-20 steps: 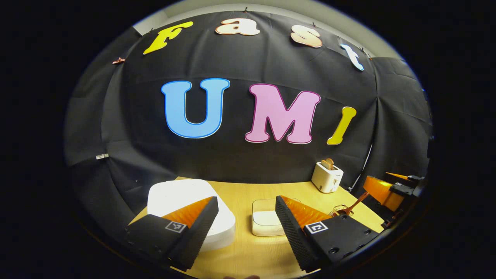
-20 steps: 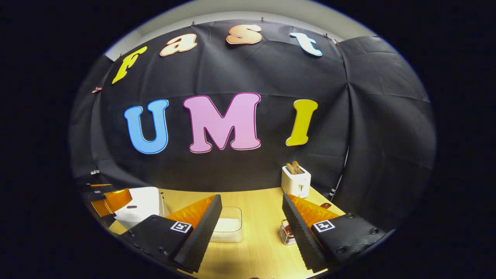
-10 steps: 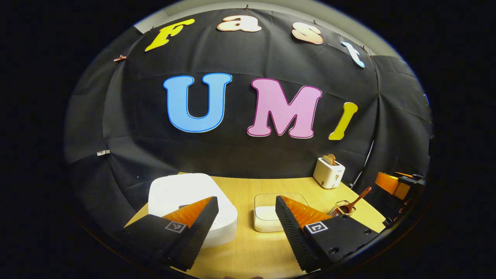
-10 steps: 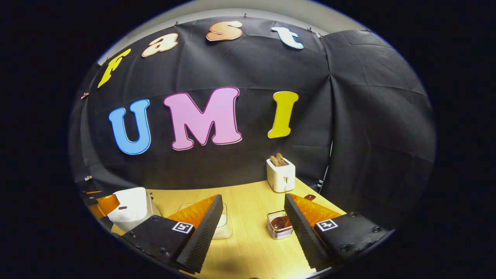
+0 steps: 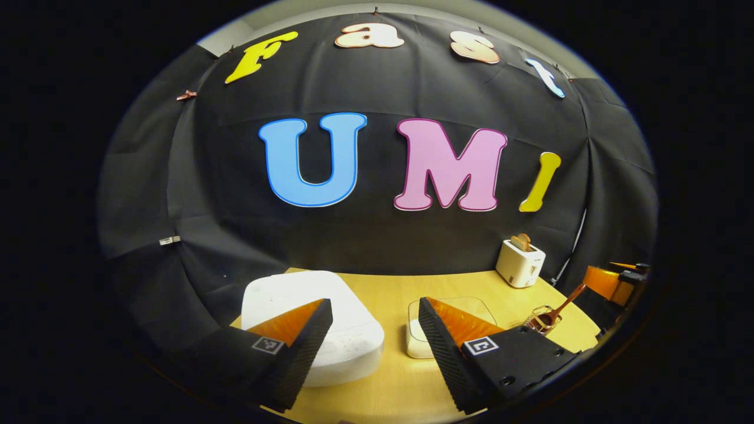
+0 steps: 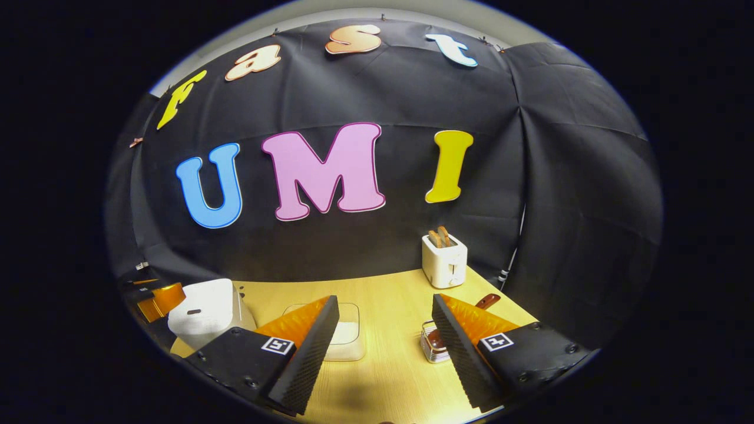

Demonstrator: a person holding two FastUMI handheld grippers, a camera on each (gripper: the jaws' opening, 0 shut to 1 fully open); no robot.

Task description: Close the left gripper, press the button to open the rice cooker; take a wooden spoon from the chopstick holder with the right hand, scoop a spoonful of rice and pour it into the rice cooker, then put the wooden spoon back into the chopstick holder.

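nothing done yet: cooker (image 5: 312,330) lid down, spoon (image 5: 559,306) in its holder right of it, both jaws apart.

Left tool (image 5: 375,318) gapes above lidded rice cooker (image 5: 330,324).

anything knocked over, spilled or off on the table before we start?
Nothing stands out. Rice cooker sits flat with its lid down, the clear rice container is upright with no grains on the table, and the wooden spoon leans in the chopstick holder. The toaster stands upright.
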